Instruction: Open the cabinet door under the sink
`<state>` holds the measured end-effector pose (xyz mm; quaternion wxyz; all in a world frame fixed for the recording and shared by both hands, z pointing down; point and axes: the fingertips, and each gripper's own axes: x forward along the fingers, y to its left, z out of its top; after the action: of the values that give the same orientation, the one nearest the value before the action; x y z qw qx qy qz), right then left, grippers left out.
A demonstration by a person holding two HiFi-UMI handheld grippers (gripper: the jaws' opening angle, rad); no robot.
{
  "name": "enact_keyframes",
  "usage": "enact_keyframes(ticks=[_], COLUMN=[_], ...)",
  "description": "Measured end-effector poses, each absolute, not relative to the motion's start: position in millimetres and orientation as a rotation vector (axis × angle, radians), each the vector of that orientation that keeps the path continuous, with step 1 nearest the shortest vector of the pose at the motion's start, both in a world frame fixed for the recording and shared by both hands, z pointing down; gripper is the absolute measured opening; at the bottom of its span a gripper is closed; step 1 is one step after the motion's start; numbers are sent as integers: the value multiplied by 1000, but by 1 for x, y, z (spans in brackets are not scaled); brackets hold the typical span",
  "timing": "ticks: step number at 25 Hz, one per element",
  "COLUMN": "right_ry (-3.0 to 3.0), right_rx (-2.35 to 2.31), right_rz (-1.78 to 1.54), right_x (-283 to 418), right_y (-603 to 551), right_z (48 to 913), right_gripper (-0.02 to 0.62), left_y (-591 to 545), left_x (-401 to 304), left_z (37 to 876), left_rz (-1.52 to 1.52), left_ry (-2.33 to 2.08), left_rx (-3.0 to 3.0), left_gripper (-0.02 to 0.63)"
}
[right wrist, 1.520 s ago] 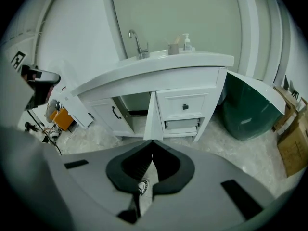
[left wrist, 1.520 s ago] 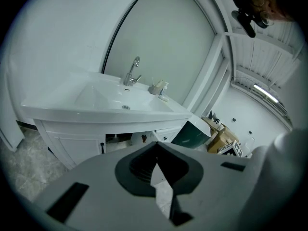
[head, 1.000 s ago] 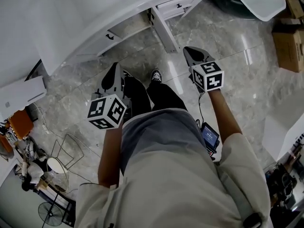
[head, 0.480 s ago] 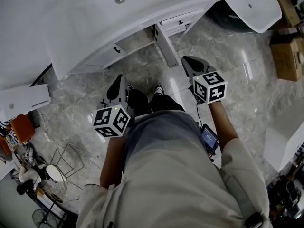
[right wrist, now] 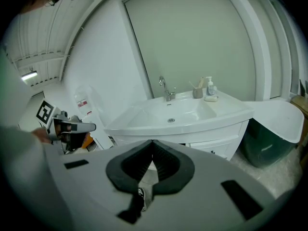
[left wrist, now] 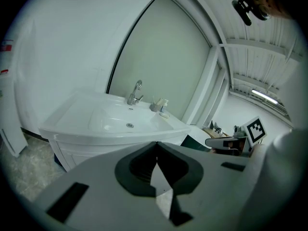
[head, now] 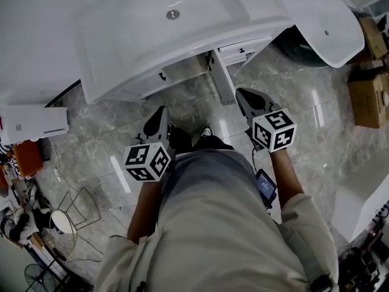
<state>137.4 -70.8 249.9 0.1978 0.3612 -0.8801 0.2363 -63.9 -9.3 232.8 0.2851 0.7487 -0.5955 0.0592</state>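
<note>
The white sink [head: 176, 23] stands at the top middle of the head view, on a white cabinet [head: 185, 70] whose doors are closed and carry small dark handles [head: 163, 76]. My left gripper [head: 160, 113] is held above the floor, short of the cabinet's left door, with its jaws together and nothing between them. The right gripper [head: 245, 95], also shut and empty, is near the cabinet's right corner. In the left gripper view the cabinet [left wrist: 72, 150] lies below and ahead of the left gripper [left wrist: 156, 143]. The right gripper [right wrist: 152, 141] faces the cabinet [right wrist: 219, 148] from a short way off.
A second white basin [head: 322, 17] leans over a dark green bin [head: 304, 44] to the right of the sink. Cardboard boxes [head: 369, 99] stand at the far right. A white unit [head: 33, 121] and wire clutter [head: 67, 224] sit at the left. The floor is grey marble tile.
The sink and cabinet have slid down into fuller view as the person's head tilted up. Both grippers sit slightly lower in the frame and stay shut.
</note>
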Motion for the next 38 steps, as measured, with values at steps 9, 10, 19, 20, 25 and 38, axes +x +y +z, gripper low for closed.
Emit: enact_keyframes(ticks=[9,10,19,20,25,38], right_ry=[-2572,-2584,-2685,-2686,-2665,-2585], right_rx=[983,984,1044,1044,1066,1011], right_rz=[539,532,450,449,441,498], right_x=[109,105,95,95,104,113], right_y=[-64,-62,-49,-49,-55,-38], right_z=[196,191,147,146,147,168], right_gripper=[12,12,11,11,11,11], left_y=[-13,-13,-5,-3,1,32], left_x=[-79,-80,-87,-86,-84,-86], left_z=[192,185,147,148,157,177], left_rz=[98,76,38,49,83,97], left_ry=[-1686,-1702,-1796,-1796,-1788,-1776], left_rx=[2054,2060,2104,2102,2084,1969], left_gripper=[0,0,-2,-2,-2,-3])
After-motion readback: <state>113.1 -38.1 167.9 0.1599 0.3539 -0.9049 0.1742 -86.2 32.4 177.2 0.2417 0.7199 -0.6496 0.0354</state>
